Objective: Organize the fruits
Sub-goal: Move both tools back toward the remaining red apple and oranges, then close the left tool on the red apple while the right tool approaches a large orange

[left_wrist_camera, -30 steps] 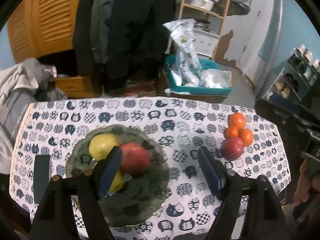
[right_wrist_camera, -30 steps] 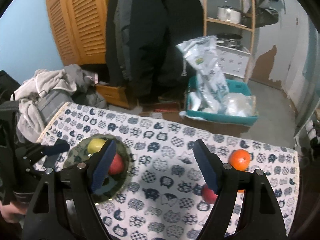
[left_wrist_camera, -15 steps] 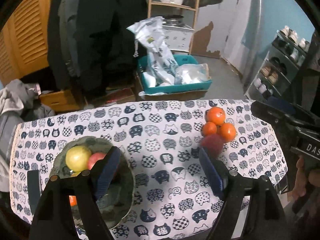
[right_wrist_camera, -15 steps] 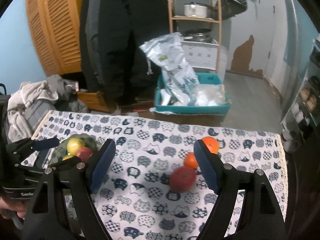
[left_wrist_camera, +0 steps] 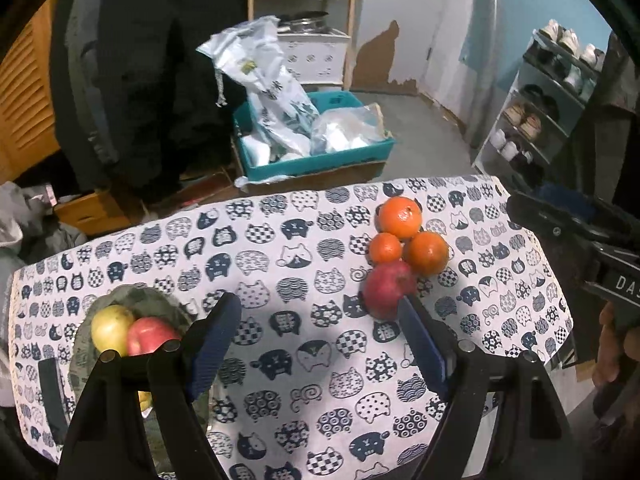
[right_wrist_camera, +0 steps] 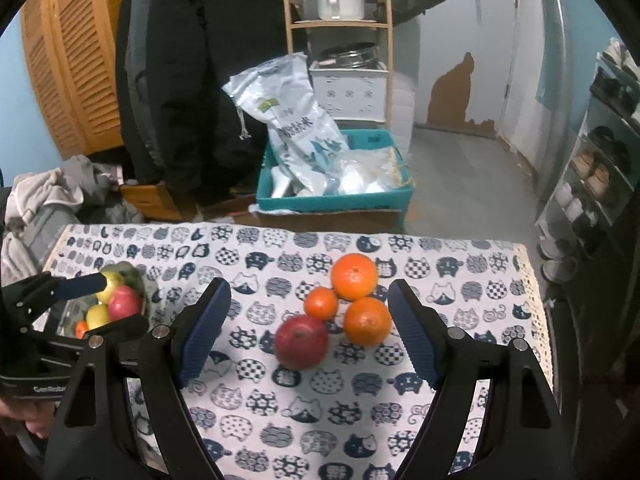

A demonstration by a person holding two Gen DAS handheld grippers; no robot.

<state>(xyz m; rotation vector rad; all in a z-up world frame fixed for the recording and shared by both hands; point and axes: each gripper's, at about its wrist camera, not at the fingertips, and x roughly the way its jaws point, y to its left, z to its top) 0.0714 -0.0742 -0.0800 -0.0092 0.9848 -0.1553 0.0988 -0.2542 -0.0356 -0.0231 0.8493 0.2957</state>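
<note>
Three oranges (right_wrist_camera: 355,276) and a dark red fruit (right_wrist_camera: 301,342) lie bunched on the cat-print tablecloth (right_wrist_camera: 256,396). My right gripper (right_wrist_camera: 308,322) hovers above them, open, with the bunch showing between its blue pads (right_wrist_camera: 204,328) but untouched. A grey-green bowl (left_wrist_camera: 120,296) at the table's left holds a yellow apple (left_wrist_camera: 110,328), a red apple (left_wrist_camera: 150,336) and more fruit. My left gripper (left_wrist_camera: 320,338) hangs open over bare cloth between the bowl and the red fruit (left_wrist_camera: 386,290), its right pad just in front of that fruit.
Beyond the table's far edge a teal crate (right_wrist_camera: 336,196) of plastic bags stands on the floor. A dark coat (right_wrist_camera: 180,80) hangs behind it, and clothes (right_wrist_camera: 44,196) are piled at the left. A shoe rack (left_wrist_camera: 548,96) lines the right wall.
Both grippers have moved right along the table. The left one has left the bowl. The orange bunch now sits between the right gripper's fingers in its view.
</note>
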